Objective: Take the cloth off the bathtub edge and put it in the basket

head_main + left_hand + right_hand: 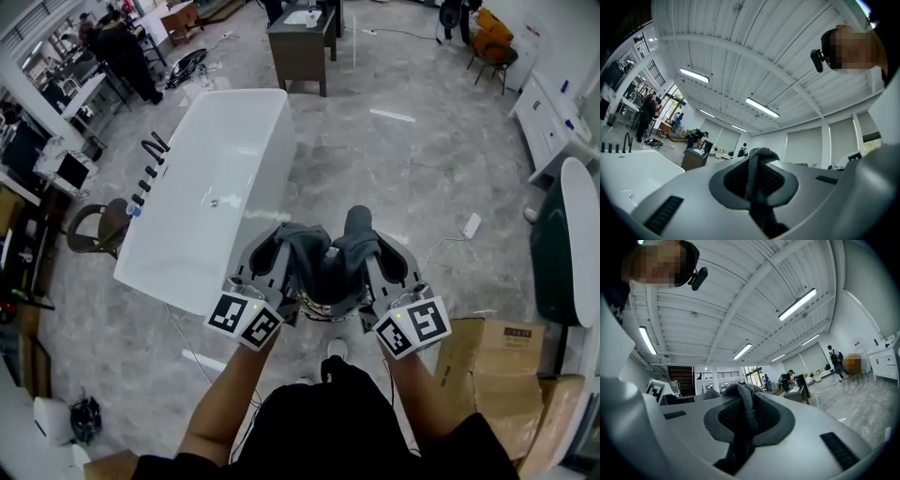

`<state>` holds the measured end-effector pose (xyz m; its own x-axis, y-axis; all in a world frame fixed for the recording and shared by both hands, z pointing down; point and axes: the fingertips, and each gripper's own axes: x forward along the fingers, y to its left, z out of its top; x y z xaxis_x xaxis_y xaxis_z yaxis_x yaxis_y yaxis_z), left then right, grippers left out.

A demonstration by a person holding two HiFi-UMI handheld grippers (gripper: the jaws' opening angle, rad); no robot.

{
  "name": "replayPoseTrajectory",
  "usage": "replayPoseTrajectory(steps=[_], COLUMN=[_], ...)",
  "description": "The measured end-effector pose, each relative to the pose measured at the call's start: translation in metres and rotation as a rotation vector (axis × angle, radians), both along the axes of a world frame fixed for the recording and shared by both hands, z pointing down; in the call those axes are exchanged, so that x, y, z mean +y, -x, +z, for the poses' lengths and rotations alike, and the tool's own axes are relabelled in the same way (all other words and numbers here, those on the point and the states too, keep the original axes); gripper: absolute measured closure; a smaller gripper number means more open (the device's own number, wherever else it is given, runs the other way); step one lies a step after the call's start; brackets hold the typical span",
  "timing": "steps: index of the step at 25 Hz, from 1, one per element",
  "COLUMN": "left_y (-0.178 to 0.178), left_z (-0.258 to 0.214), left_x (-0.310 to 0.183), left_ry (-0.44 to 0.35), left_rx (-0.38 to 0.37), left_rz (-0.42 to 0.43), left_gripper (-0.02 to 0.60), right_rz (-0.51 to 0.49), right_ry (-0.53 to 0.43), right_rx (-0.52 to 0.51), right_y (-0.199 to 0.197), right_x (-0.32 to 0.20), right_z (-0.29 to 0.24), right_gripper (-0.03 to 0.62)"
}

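Grey cloth (325, 265) runs L-R, sagging in mid, ends pinched in left tool (757, 179) & right tool (746, 416).

Open floor (403, 159) runs ahead and to the right, crossed by a power strip (472, 225) (its cable trails over the tiles). The bathtub (216, 178) blocks the left, just beside the left gripper (281, 246). Cardboard boxes (492, 361) and a dark round table (562, 253) hem in the right gripper (370, 239). The cloth (328, 248) fills the gap between the two grippers.
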<state>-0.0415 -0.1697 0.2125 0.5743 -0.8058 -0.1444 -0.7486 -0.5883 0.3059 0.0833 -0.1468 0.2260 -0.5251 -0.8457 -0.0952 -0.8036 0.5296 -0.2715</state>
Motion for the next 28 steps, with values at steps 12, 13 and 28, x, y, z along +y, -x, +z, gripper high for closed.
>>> replayPoseTrajectory(steps=[12, 13, 28], left_y=[-0.016, -0.018, -0.021], left_z=[0.090, 0.099, 0.230], left_x=[-0.037, -0.039, -0.072], left_ry=[0.146, 0.159, 0.365], left_rx=[-0.066, -0.071, -0.182], left_rz=[-0.035, -0.033, -0.090], left_gripper=[0.546, 0.546, 0.546], right_rz=[-0.002, 0.001, -0.007], right_ry=[0.151, 0.164, 0.293], right_rx=[-0.038, -0.038, 0.106], right_y=[-0.012, -0.014, -0.036], right_x=[-0.047, -0.052, -0.086], right_z=[0.079, 0.087, 0.209], right_gripper=[0.548, 0.548, 0.548])
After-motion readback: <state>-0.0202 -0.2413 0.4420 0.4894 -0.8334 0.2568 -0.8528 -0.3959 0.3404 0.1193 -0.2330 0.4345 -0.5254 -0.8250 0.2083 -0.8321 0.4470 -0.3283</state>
